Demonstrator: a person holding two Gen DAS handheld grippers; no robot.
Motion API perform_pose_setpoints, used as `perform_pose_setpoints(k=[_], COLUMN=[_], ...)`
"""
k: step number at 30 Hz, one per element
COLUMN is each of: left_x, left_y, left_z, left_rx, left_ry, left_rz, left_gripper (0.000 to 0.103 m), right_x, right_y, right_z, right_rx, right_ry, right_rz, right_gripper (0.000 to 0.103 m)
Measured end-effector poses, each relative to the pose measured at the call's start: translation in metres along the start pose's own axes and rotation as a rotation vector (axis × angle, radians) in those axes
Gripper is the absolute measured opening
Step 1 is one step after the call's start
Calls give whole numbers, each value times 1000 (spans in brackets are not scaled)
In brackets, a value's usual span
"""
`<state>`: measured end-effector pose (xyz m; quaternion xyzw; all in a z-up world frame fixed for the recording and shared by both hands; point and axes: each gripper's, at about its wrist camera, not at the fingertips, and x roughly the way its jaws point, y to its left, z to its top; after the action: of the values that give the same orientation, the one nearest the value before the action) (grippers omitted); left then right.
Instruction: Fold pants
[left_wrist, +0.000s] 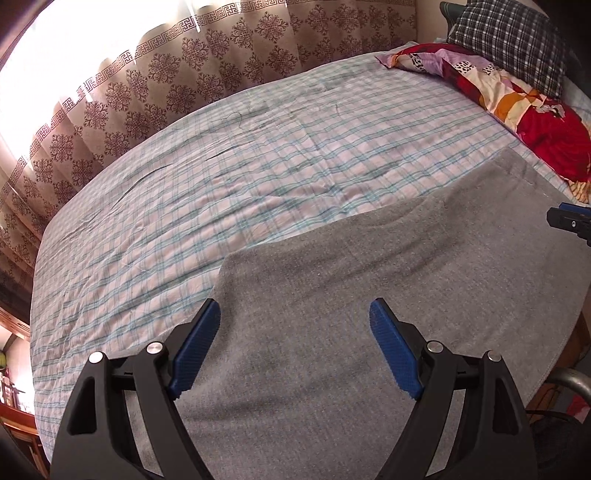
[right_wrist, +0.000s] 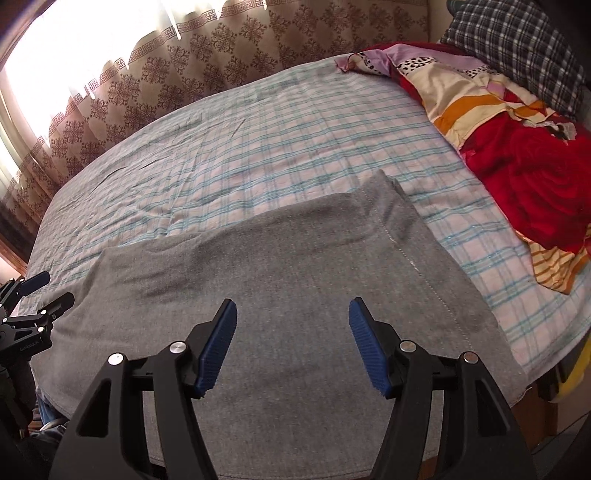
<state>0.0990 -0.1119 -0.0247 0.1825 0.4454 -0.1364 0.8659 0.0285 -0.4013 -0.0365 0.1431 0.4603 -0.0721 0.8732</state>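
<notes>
Grey pants (left_wrist: 369, 302) lie flat on the near part of a bed with a checked sheet (left_wrist: 221, 177); they also show in the right wrist view (right_wrist: 280, 280), with a stitched hem at the right. My left gripper (left_wrist: 295, 314) is open and empty above the pants' left part. My right gripper (right_wrist: 293, 314) is open and empty above the pants' middle. The right gripper's tip shows at the right edge of the left wrist view (left_wrist: 570, 219). The left gripper shows at the left edge of the right wrist view (right_wrist: 33, 306).
A red patterned quilt (right_wrist: 517, 158) and a dark checked pillow (right_wrist: 517, 48) lie at the bed's right. A brown patterned curtain (left_wrist: 166, 74) hangs behind the bed. The bed's near edge (right_wrist: 517, 398) drops off at the lower right.
</notes>
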Motion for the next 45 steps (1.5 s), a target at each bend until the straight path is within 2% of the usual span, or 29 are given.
perform_pose_setpoints(k=[8, 13, 17, 24, 29, 31, 32, 35, 39, 45], left_x=[-2, 1, 7, 15, 22, 26, 28, 33, 43, 50], left_y=[-58, -96, -125, -166, -186, -191, -193, -197, -199, -203], left_z=[21, 34, 45, 66, 77, 79, 80, 81, 85, 96], left_rx=[130, 209, 253, 264, 270, 266, 265, 263, 234, 185], left_ry=[-12, -15, 2, 46, 68, 84, 92, 107, 148, 194], left_rz=[-28, -50, -112, -267, -317, -337, -345, -362, -393, -467], left_gripper=[84, 84, 84, 84, 84, 84, 84, 84, 84, 84], right_x=[-22, -30, -29, -22, -23, -18, -14, -3, -1, -24], right_y=[-80, -119, -136, -137, -128, -125, -125, -125, -122, -89], right_z=[-13, -27, -38, -48, -50, -49, -49, -49, -45, -33], right_rx=[140, 216, 257, 275, 238, 243, 248, 253, 253, 108], right_ry=[-54, -75, -79, -86, -104, -88, -77, -69, -78, -140], right_rz=[-89, -134, -93, -23, 53, 121, 141, 127, 178, 159], right_gripper=[63, 69, 69, 71, 71, 61, 59, 49, 33, 30])
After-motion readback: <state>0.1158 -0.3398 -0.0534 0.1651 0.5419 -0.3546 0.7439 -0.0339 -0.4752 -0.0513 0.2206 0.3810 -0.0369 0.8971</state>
